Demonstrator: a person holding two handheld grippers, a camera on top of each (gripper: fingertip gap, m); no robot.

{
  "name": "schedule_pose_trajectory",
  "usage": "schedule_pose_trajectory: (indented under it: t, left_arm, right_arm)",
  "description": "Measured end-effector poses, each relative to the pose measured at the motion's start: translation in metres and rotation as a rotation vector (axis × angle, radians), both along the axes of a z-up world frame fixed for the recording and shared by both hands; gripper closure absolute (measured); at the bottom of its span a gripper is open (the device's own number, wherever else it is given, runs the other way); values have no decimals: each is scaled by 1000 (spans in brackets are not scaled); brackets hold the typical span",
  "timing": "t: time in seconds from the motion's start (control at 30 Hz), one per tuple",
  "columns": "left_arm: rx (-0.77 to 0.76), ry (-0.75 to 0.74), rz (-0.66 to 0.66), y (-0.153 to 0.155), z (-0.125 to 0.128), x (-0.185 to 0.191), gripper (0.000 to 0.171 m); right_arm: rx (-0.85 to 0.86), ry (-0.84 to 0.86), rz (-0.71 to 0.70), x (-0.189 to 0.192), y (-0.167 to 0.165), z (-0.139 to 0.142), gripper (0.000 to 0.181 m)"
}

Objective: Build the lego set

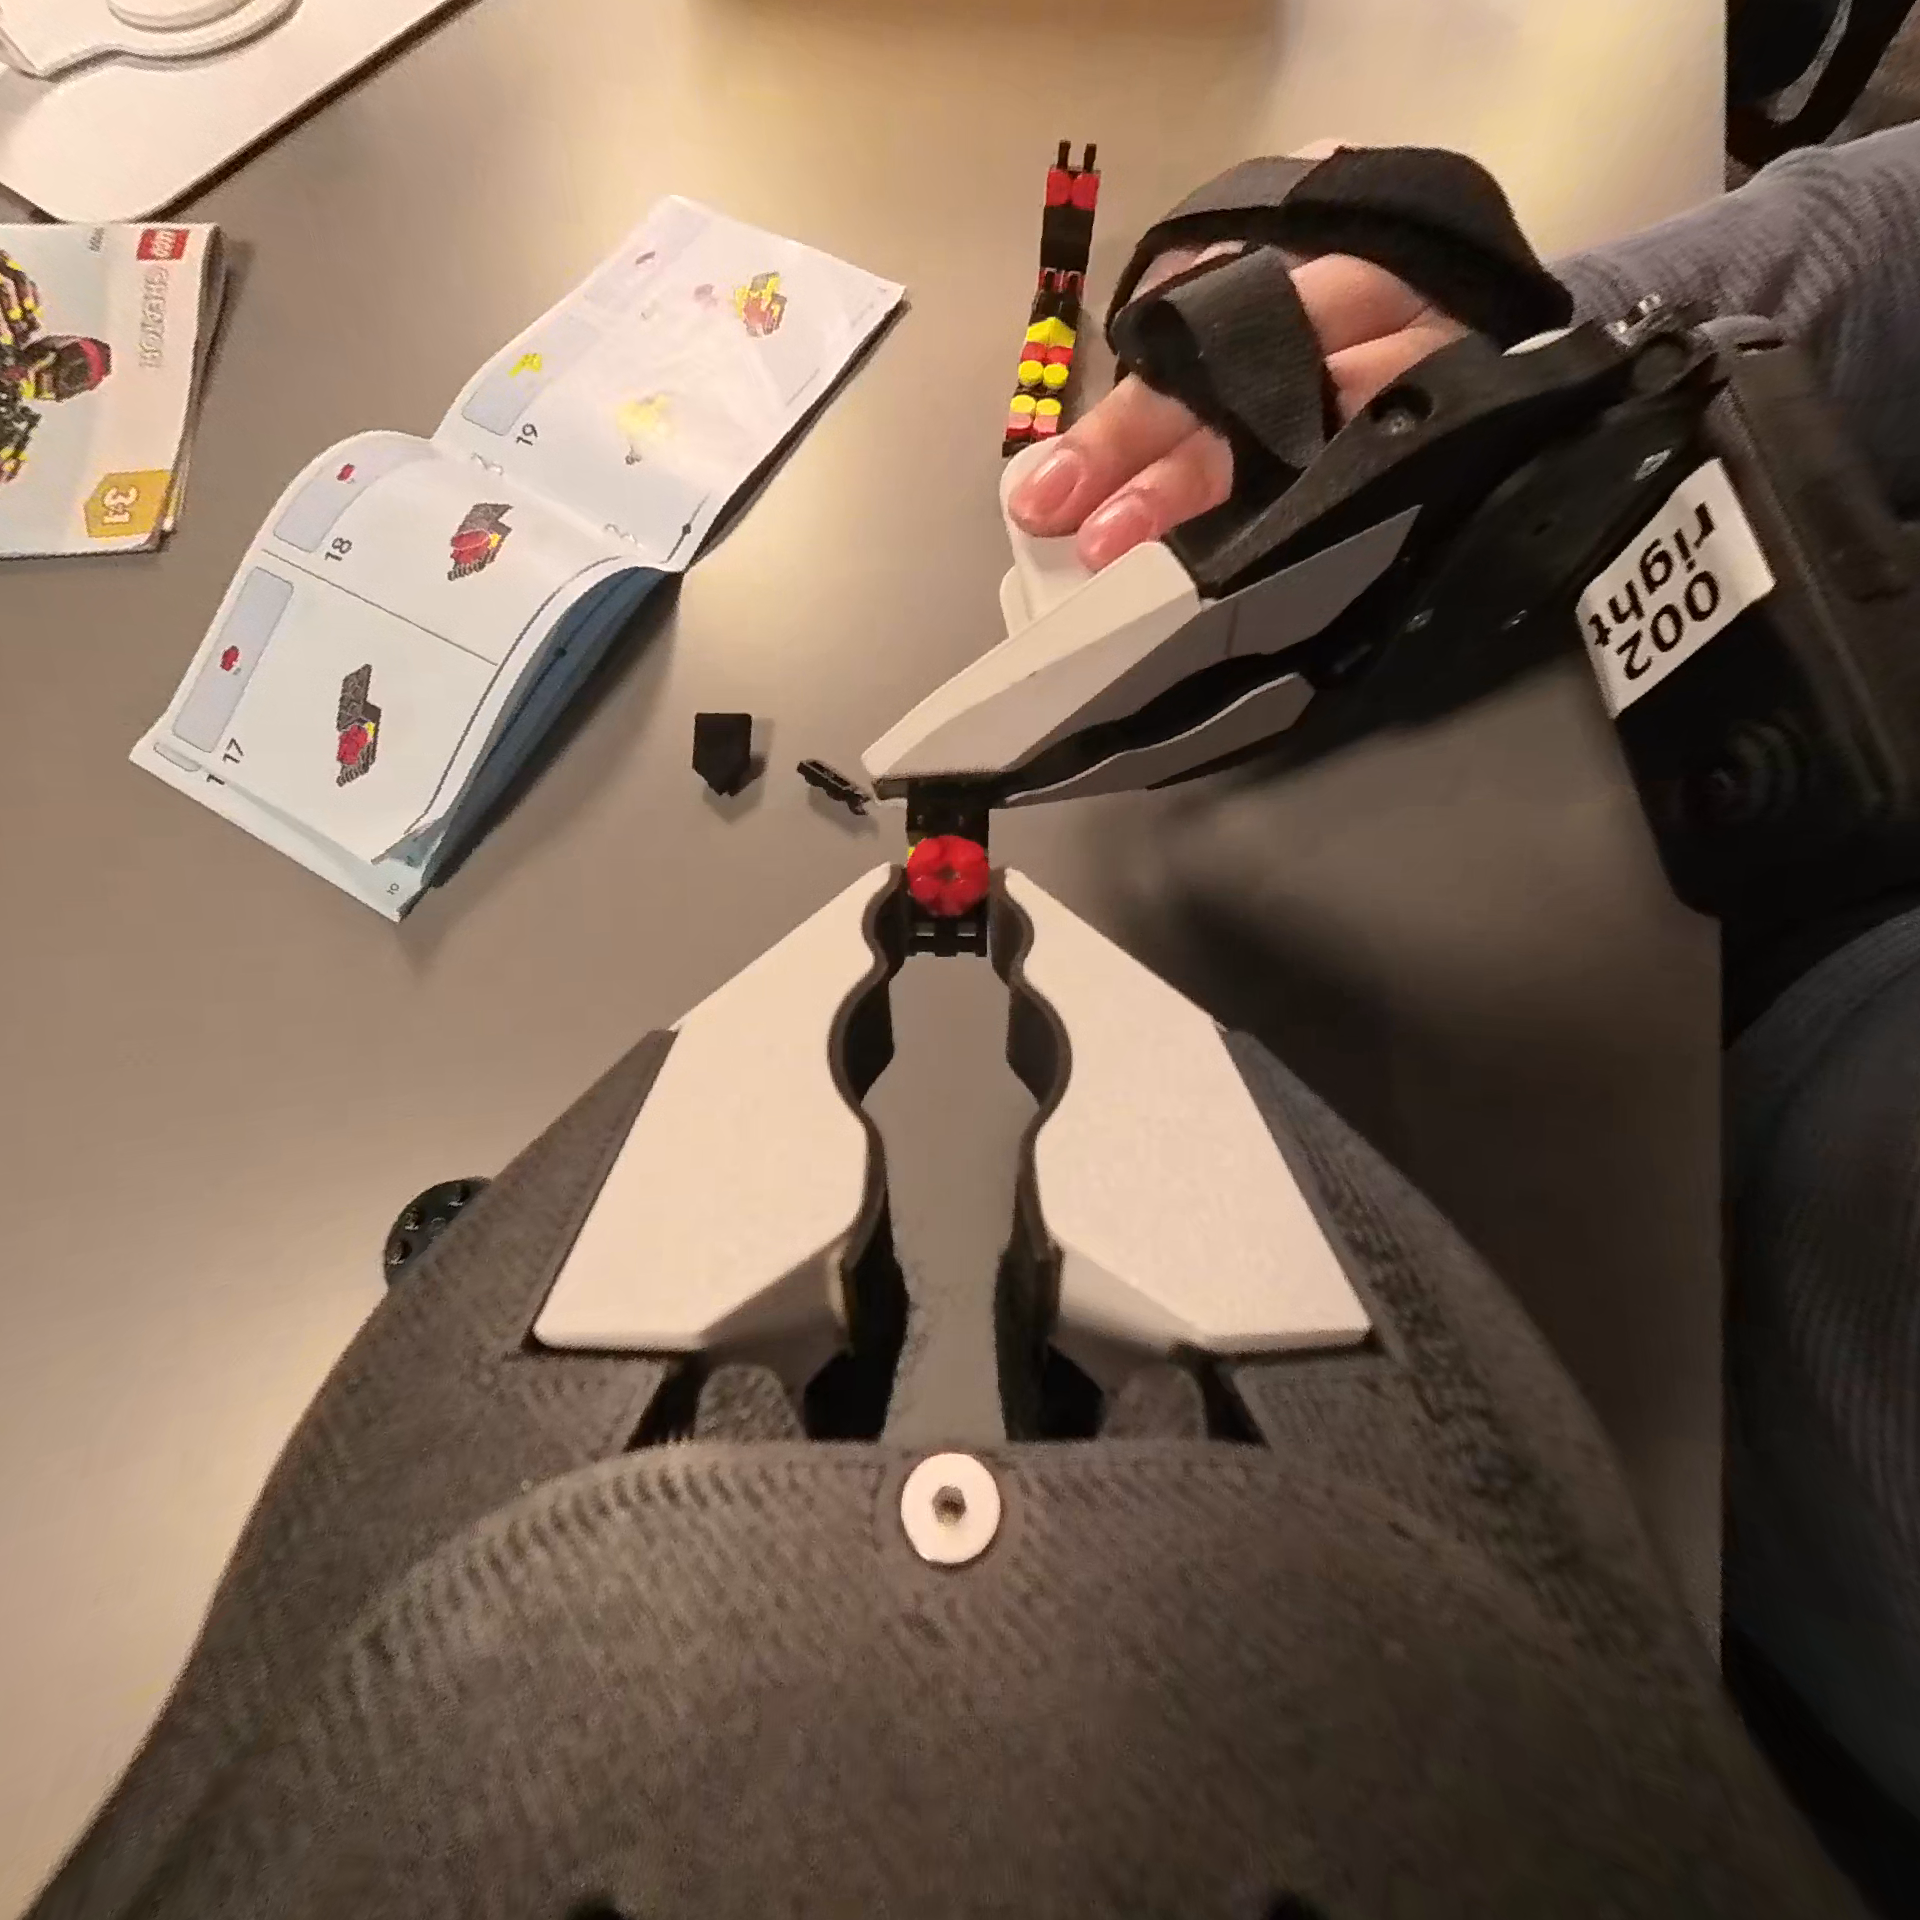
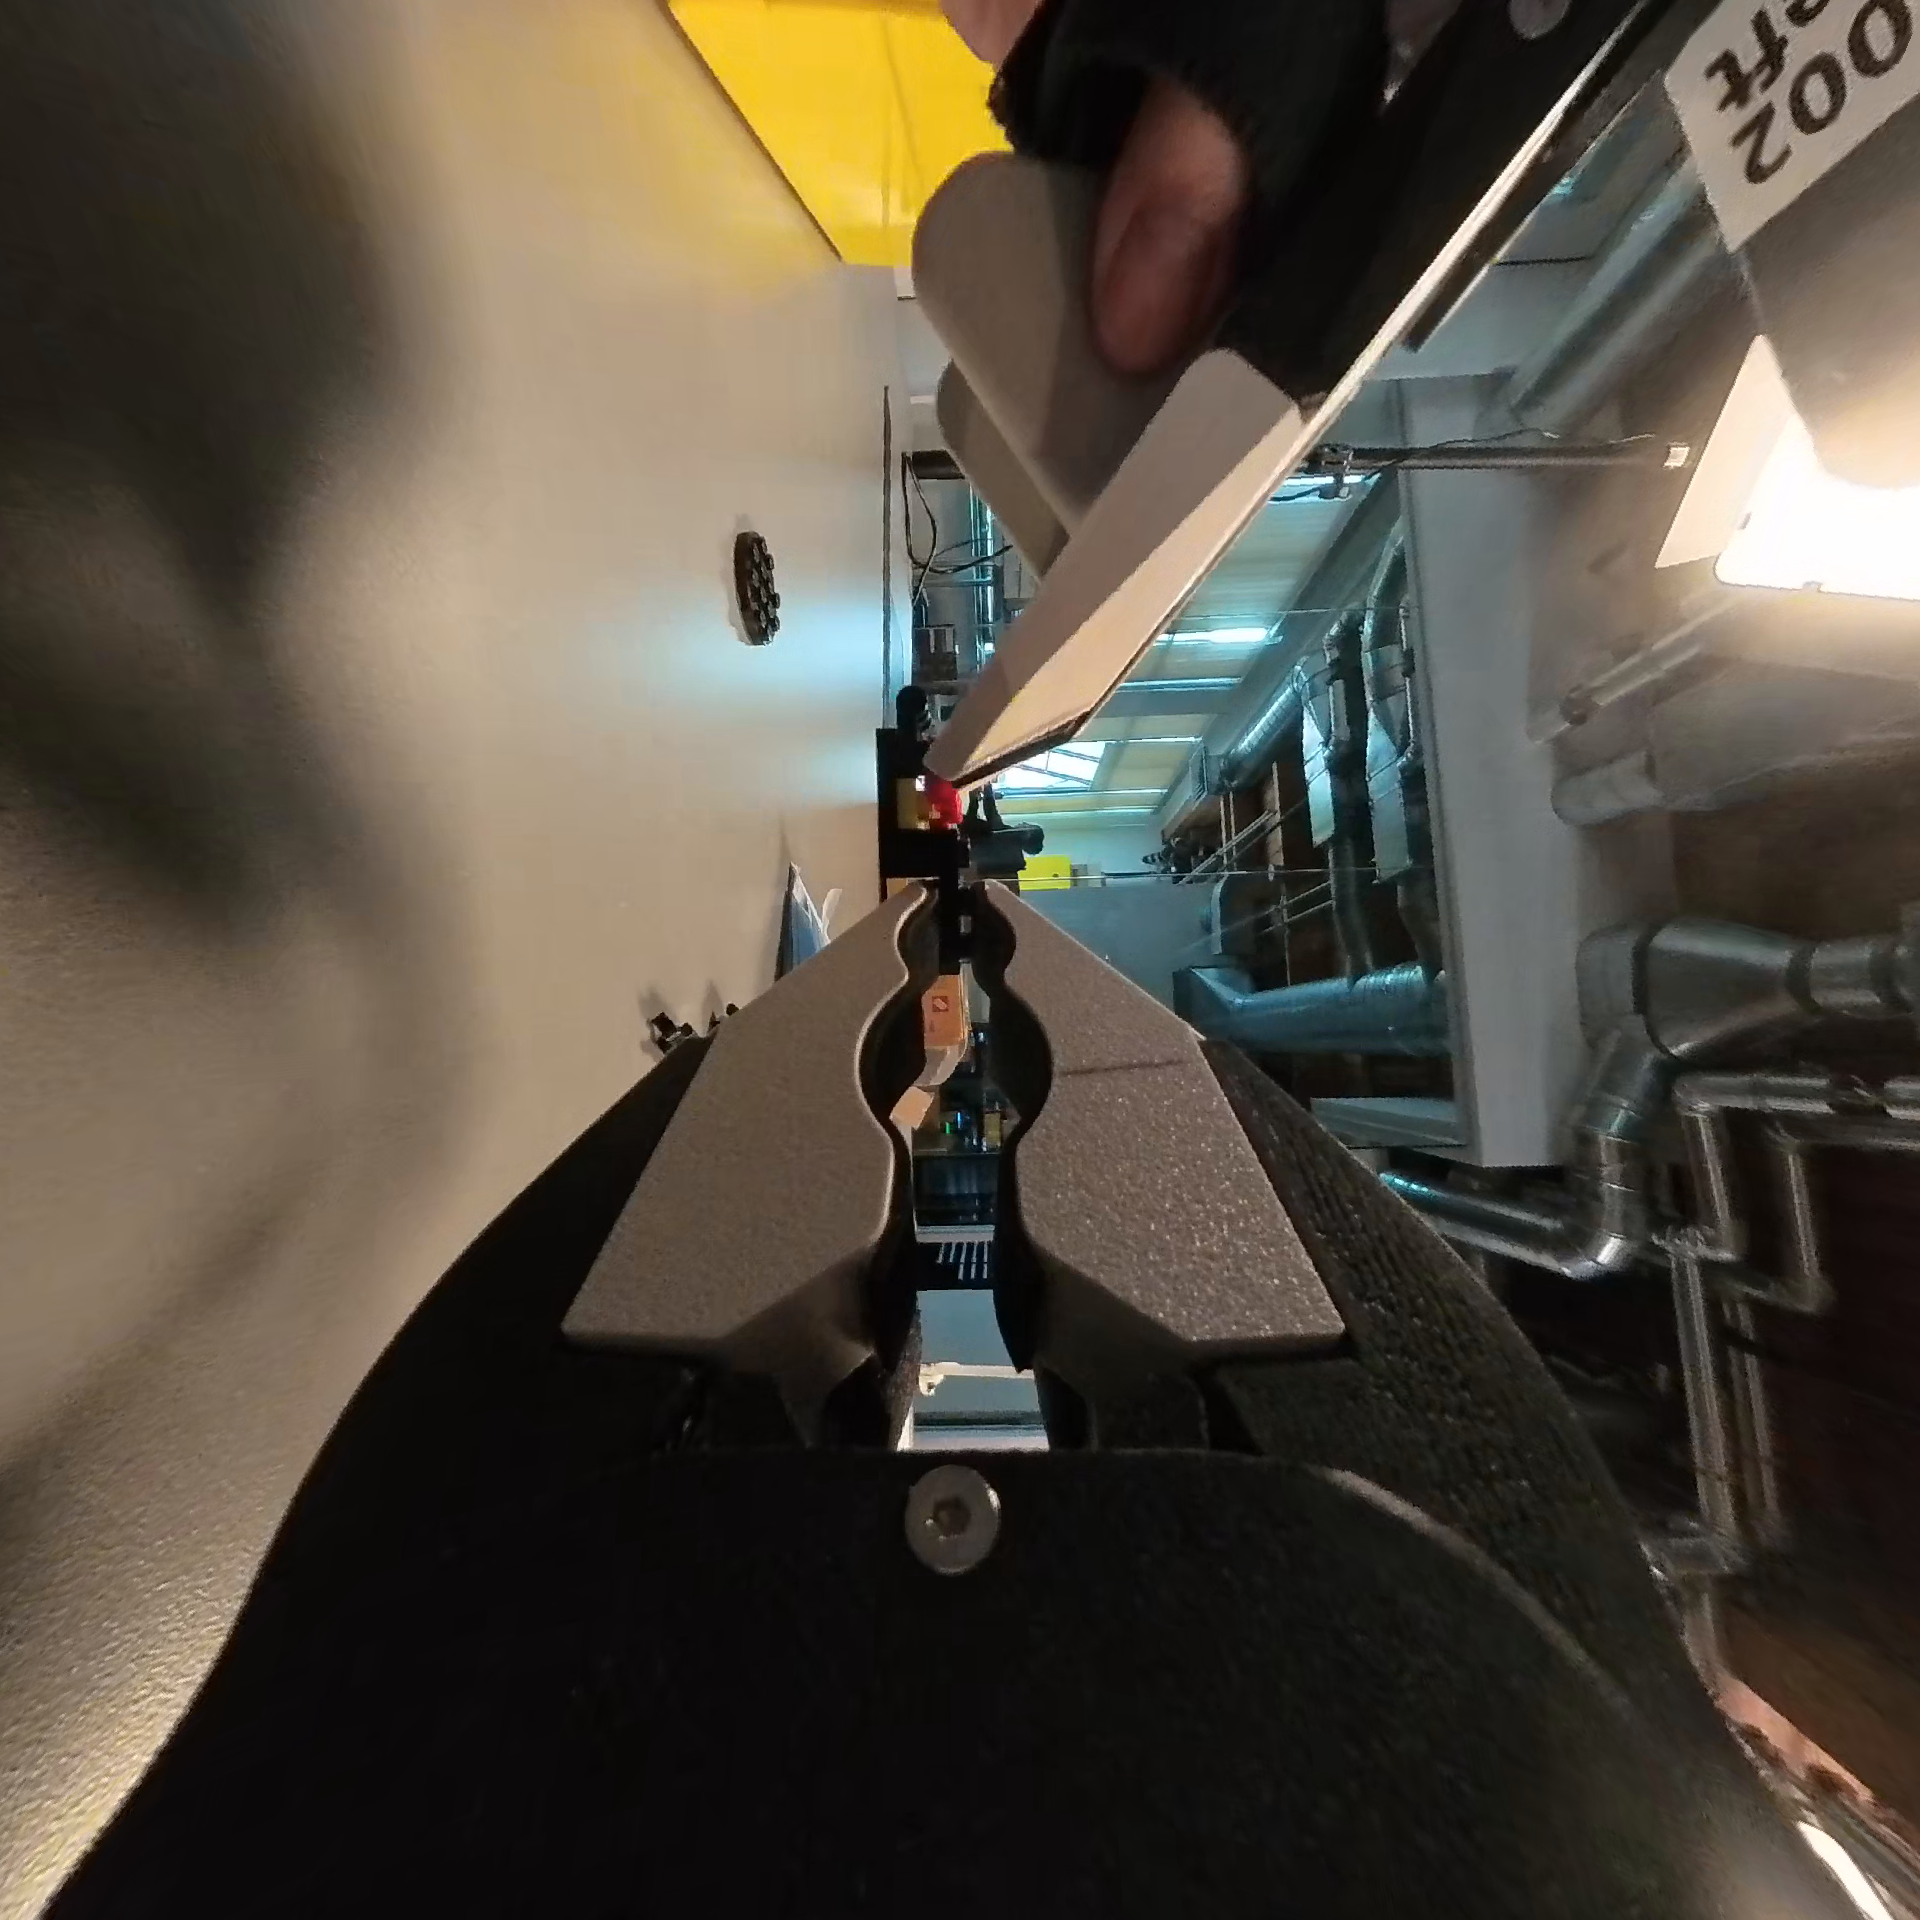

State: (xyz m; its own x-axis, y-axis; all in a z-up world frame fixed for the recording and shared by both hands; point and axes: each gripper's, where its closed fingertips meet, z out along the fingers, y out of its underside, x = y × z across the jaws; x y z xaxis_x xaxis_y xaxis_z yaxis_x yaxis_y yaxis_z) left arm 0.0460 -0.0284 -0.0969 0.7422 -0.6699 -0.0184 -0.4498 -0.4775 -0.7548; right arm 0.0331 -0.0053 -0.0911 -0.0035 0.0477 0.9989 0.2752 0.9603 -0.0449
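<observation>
We are holding a small black lego piece with a red round stud, the build (image 1: pixel 943 883), between both tools above the grey bench (image 1: pixel 312 1091). Our left gripper (image 1: pixel 943 894) is pinching its near end, the white fingers (image 1: pixel 790 1039) closing on either side of the red stud. Our right gripper (image 1: pixel 935 784) is coming in from the right of the build and pinching its far end with the fingers pressed on it. In the right wrist view, that gripper (image 2: pixel 951 899) is clamping a black part of the build (image 2: pixel 920 821), and the left gripper (image 2: pixel 951 774) is touching the red stud from above.

The build's long axis is running straight away from the left camera, the red stud facing up toward it.

Just left of the build, two loose black pieces are lying on the bench: a thin one (image 1: pixel 831 784) nearest, then a chunkier one (image 1: pixel 724 753). Farther left an open booklet (image 1: pixel 499 561) is lying with printed step numbers and coloured pictures showing. Beyond it, at the left edge, a closed booklet (image 1: pixel 94 384) is carrying a red brand logo. Behind the build, a long black, red and yellow strip (image 1: pixel 1055 312) is lying lengthwise away from us. A white label with printed characters is sitting on each gripper body.
</observation>
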Motion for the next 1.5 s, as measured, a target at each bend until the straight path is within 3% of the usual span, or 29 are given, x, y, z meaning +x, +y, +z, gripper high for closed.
schedule_pose_trajectory:
  t: [0.1,0.23,0.4,0.63,0.77,1.13,1.5]
  left_arm:
    - [-6,5,-4,0,-1,0,156]
    - [-12,-31,-2,-2,1,3,139]
    - [162,17,-47,-3,8,3,124]
    - [676,608,-85,7,-6,-17,119]
    - [860,805,-151,5,-7,-8,130]
    - [894,869,-157,7,-15,-5,156]
    - [828,808,-112,11,-17,-9,159]
  right_arm:
    - [-1,1,0,0,0,0,179]
    - [-7,3,-2,1,1,1,178]
    - [-21,1,-5,1,2,0,179]
    - [-28,-12,-13,1,2,0,179]
    - [-34,-23,-4,0,-1,-2,179]
    - [-50,-67,4,-1,-3,-11,178]
    - [-169,-125,0,-6,-5,-23,157]
